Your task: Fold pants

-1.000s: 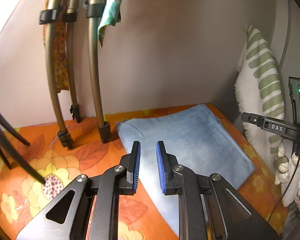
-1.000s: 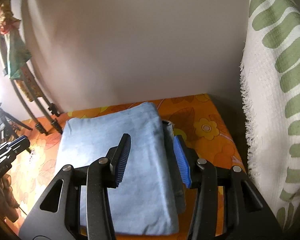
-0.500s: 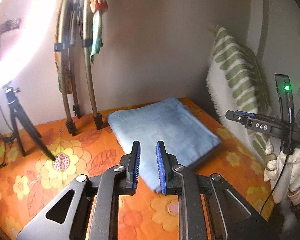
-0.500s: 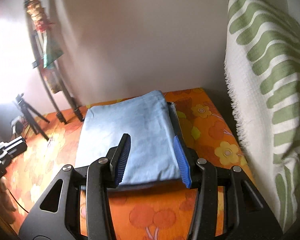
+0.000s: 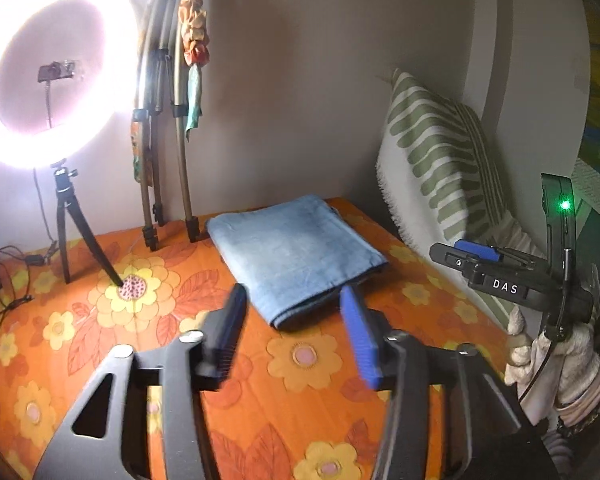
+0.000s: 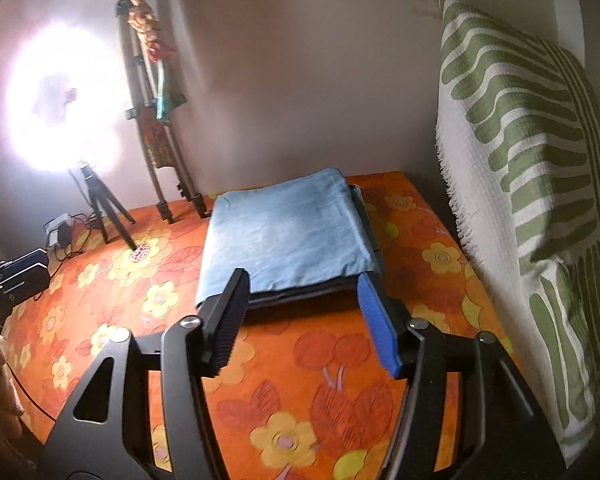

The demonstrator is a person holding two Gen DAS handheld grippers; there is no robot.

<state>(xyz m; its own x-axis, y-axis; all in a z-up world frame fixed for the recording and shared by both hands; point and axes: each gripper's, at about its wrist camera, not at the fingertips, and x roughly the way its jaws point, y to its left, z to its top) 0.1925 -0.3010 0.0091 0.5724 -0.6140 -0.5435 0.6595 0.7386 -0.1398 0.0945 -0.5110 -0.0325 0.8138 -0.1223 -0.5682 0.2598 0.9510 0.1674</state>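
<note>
Left gripper (image 5: pixel 292 328) had jaws apart, just been opening, nothing btwn them; blue pads blurred. Pants (image 5: pixel 296 252) lay ahead of it and a bit to its right, on the orange floral sheet (image 5: pixel 100 320), clear of the fingertips, not touching. They were a flat folded rectangle, long axis running away from the gripper twd the wall, near folded edge facing it.

Right gripper (image 6: pixel 304 316) also had jaws apart, just been opening, empty. Pants (image 6: pixel 288 228) sat straight ahead of it, near edge lined up btwn the two fingers in the pic, but lying on the sheet beyond the tips, not pinched. My read: right gripper was the nearer and squarer one; left came at the stack from an angle. The fold looked done, w/ both grippers off the cloth.

Views differ: left wrist showed the ring light (image 5: pixel 56 64) on its small tripod, folded tripod legs (image 5: pixel 168 120) against the wall, and the right gripper (image 5: pixel 512 280) w/ green LED off to its right. Right wrist showed darker layers under the pants' near and right edges, plus the green-striped pillow (image 6: pixel 520 140) close on its right.
</note>
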